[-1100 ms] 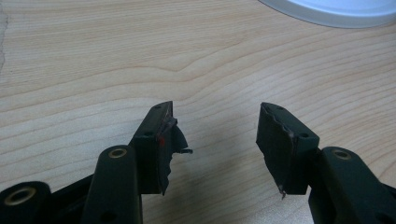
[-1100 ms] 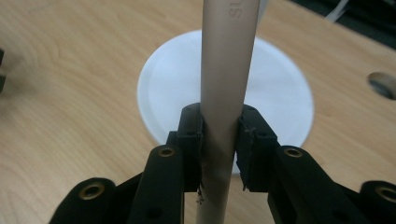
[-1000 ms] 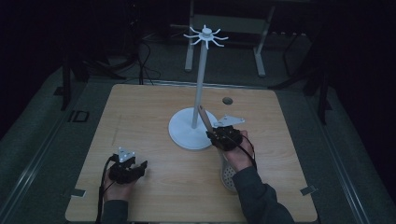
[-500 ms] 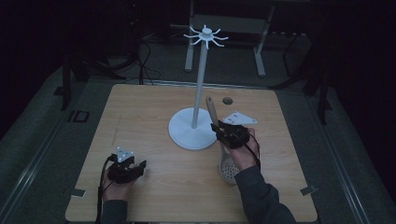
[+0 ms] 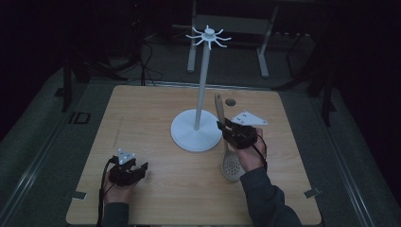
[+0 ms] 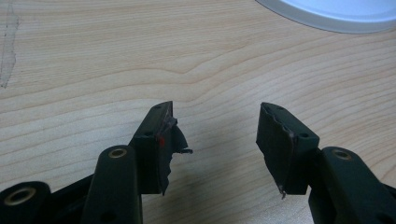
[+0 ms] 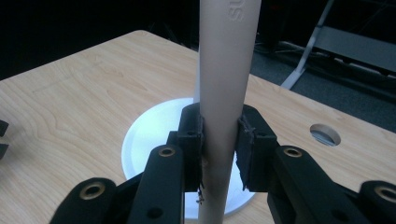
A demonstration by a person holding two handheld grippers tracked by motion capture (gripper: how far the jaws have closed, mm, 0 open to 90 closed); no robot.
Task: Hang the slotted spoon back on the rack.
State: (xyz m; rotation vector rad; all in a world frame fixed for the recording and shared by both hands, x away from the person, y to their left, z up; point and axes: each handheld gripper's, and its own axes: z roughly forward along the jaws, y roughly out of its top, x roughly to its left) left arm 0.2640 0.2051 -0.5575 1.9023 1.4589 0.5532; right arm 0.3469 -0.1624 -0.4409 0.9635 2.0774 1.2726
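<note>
Since the earlier frames the right gripper (image 5: 226, 128) has been carried to the right and slightly farther across the tabletop (image 5: 142, 118), away from the white pole, and the spoon (image 5: 227, 146) has been raised with it: its handle, first seen close against the pole, now stands clear to the right of the pole, and its perforated bowl has been shifted rightward with it. The left gripper (image 5: 137, 170) has been left where it was, at the near left of the tabletop.

In the high view the spoon is seen held nearly upright, with the handle end pointing up and far, and the perforated bowl low, near the tabletop, just left of the person's right hand. Whether the bowl touches the wood cannot be told. In the right gripper view the jaws are clamped on the spoon's pale handle (image 7: 224, 93), one pad pressed against each side of it, and the white round base (image 7: 149, 135) of the stand is seen behind it.

The stand (image 5: 204, 80) is placed at the middle of the tabletop, its base just left of the spoon, with a ring of hooks at its top. In the left gripper view the jaws are held apart above bare wood, with nothing between them.
</note>
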